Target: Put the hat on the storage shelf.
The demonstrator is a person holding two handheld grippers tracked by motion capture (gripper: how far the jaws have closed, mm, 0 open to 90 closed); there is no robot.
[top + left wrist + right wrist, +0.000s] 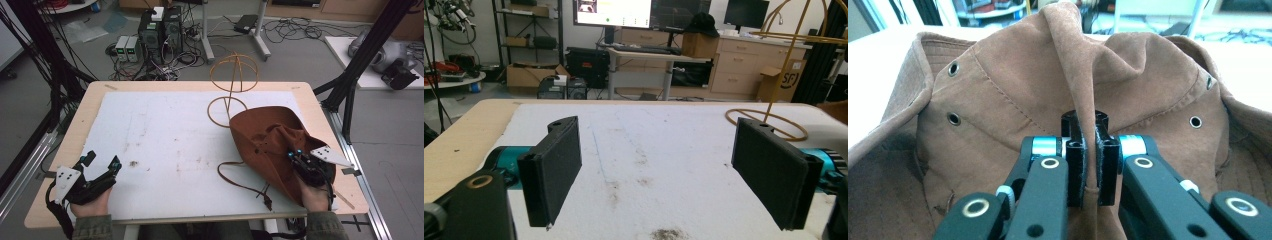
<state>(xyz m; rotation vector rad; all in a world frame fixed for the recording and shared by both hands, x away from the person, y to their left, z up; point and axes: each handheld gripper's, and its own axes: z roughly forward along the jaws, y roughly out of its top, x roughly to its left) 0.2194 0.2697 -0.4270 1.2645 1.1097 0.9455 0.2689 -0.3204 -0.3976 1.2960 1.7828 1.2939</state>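
Observation:
A brown suede hat [270, 140] lies crumpled at the right of the white mat, its dark cord [240, 182] trailing toward the front edge. My right gripper [296, 159] is shut on a raised fold of the hat's crown [1088, 100]; the fold runs up between the two black pads [1075, 155]. A yellow wire hat stand [233, 85] rises just behind the hat; its ring base [769, 125] lies on the mat ahead of my left gripper. That left gripper [102, 162] rests open at the front left corner, its pads [551, 167] wide apart with nothing between them.
The white mat [175, 140] covers most of the wooden table [85, 107] and carries small dark stains [666, 232]. Computers and tangled cables [160, 35] sit on the floor beyond the far edge. Black frame posts [350, 75] stand at the right.

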